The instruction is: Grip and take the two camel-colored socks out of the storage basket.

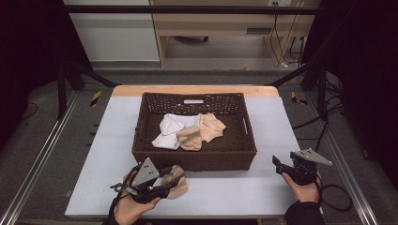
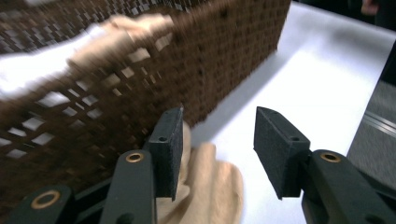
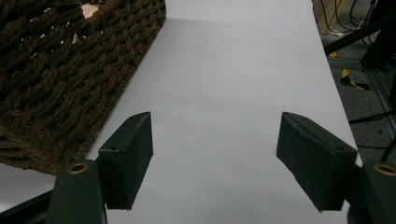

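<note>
A beige sock (image 1: 177, 180) lies crumpled on the white table (image 1: 234, 190), just in front of the brown wicker basket (image 1: 195, 161). My left gripper (image 1: 165, 181) is low over it, jaws open. In the left gripper view the sock (image 2: 210, 186) lies under the gap and against the left pad, not squeezed, with my left gripper (image 2: 219, 140) close to the basket wall (image 2: 140, 84). Inside the basket lie a white sock (image 1: 169, 131) and beige socks (image 1: 206, 129). My right gripper (image 1: 278, 165) stands open and holds nothing, right of the basket; the right gripper (image 3: 215, 140) looks along bare table.
The basket's corner (image 3: 60, 70) is close on the left of my right gripper. Bare table stretches right of the basket to the table edge. Black frame posts and floor cables (image 1: 328, 126) lie beyond the right edge.
</note>
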Demonstrator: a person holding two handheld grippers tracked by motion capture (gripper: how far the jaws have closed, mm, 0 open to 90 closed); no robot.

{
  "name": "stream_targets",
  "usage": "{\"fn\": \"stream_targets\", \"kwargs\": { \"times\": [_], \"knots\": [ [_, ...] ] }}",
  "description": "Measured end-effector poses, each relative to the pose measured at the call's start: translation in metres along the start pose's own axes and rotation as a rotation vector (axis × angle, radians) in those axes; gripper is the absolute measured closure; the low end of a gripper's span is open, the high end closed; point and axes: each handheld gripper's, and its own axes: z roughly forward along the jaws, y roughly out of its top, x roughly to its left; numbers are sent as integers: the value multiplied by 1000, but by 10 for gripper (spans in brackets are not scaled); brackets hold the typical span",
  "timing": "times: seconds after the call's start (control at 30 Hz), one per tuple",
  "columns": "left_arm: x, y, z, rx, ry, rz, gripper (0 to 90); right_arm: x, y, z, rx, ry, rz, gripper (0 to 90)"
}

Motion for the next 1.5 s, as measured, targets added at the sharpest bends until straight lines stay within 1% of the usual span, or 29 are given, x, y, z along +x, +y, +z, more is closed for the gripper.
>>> {"fn": "stream_targets", "kwargs": {
  "times": [0.23,0.33,0.43,0.5,0.63,0.67,0.77,0.83,0.87,0.93,1.03,1.1,1.13,1.17,1.23,1.3,1.4,1.5],
  "knots": [
    [12,15,-14,-81,43,-19,536,0,0,1,0,1,-2,279],
    [19,22,-20,-115,69,-24,541,-1,1,0,0,0,1,288],
    [26,28,-22,-130,88,-30,546,-1,1,0,-3,-1,2,301],
    [32,33,-23,-146,99,-41,546,-1,1,0,0,-3,-2,303],
    [41,47,-23,-176,115,-49,545,-1,1,1,1,-6,1,303],
    [43,51,-23,-177,120,-49,545,-1,1,1,1,-6,4,303],
    [51,64,-19,-179,136,-42,542,-1,1,0,1,-4,6,302],
    [54,72,-17,-185,144,-45,537,-1,2,0,-2,-4,6,301],
    [56,76,-16,-184,144,-36,534,-1,2,0,-2,-6,5,301],
    [59,83,-12,-194,144,-48,528,-2,2,0,-3,-8,4,301],
    [65,94,-7,-205,153,-54,523,-2,2,0,-4,-9,1,301],
    [68,100,-2,-206,150,-68,518,-2,2,0,-4,-9,4,301],
    [70,103,0,-208,154,-68,514,-2,2,0,-4,-8,5,301],
    [70,105,3,-208,164,-69,504,-2,2,0,-4,-8,3,301],
    [72,109,9,-206,178,-54,495,-2,2,0,-5,-10,3,301],
    [75,112,16,-209,183,-60,489,-2,2,1,-9,-12,-1,302],
    [83,116,31,-187,202,-70,493,-2,2,1,-13,-6,-4,303],
    [89,116,43,-179,225,-65,490,-2,2,1,-12,1,2,302]
  ]
}}
